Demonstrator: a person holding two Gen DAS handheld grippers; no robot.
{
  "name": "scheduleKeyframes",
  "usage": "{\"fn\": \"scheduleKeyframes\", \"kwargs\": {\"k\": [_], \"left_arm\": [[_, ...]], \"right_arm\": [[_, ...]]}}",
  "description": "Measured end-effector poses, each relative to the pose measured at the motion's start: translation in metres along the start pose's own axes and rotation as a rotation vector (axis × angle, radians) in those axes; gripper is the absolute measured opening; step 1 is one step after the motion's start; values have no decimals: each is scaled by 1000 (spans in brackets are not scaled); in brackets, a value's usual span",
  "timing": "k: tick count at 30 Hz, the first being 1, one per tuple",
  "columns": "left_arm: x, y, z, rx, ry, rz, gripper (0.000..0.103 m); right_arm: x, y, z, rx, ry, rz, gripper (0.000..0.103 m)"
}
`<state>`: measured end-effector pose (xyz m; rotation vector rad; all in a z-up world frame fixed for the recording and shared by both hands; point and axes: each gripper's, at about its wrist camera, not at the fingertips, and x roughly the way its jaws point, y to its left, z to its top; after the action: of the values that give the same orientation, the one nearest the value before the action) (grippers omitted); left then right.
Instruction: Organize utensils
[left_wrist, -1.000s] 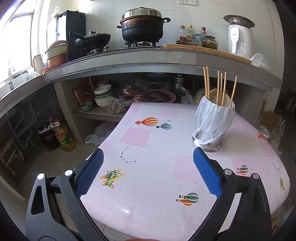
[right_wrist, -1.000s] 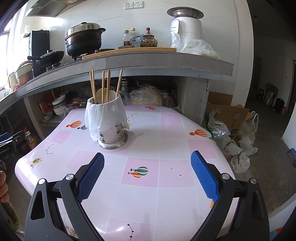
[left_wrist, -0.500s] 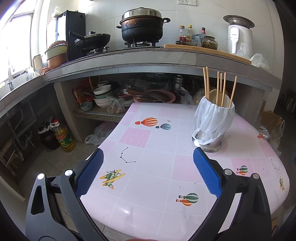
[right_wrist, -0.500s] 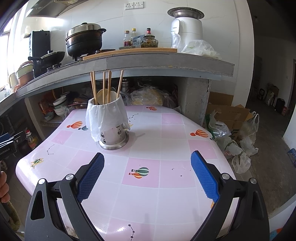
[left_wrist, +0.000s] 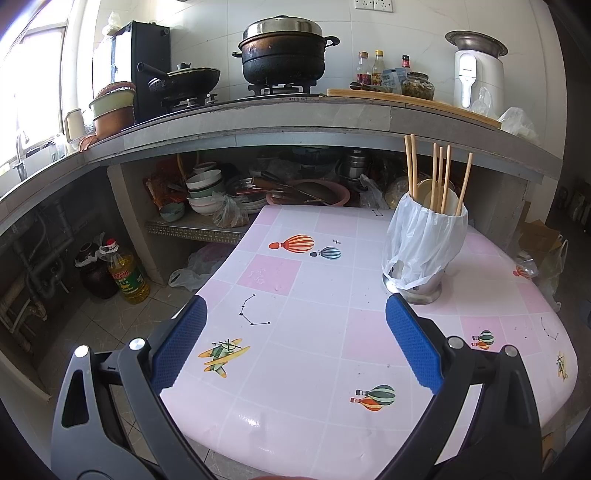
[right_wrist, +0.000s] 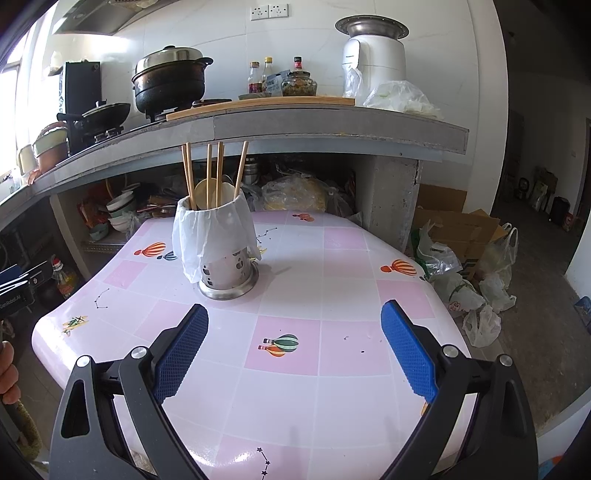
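On the pink table (right_wrist: 332, 387), the holder (right_wrist: 218, 243) with chopsticks (right_wrist: 214, 173) stood upright while both the left gripper (left_wrist: 295, 347) and right gripper (right_wrist: 293, 347) hovered released and empty, apparently approaching; the next move required closing in on it.

Left wrist view: low over the table's (left_wrist: 306, 373) near-left corner, facing the counter (left_wrist: 258, 122). Right wrist view: further right, same heading, above the table (right_wrist: 332, 398). Shared: utensil holder (left_wrist: 424, 254) (right_wrist: 218, 247), tabletop, stove pots, counter shelf.
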<state>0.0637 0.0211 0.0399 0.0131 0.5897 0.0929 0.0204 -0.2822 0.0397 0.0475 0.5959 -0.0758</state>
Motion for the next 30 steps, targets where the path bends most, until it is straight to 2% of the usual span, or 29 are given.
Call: {"fn": "scheduleKeyframes", "kwargs": {"k": [30], "left_arm": [[0, -1, 0, 0, 0, 0, 94]], "right_arm": [[1, 2, 0, 0, 2, 7, 92]]}}
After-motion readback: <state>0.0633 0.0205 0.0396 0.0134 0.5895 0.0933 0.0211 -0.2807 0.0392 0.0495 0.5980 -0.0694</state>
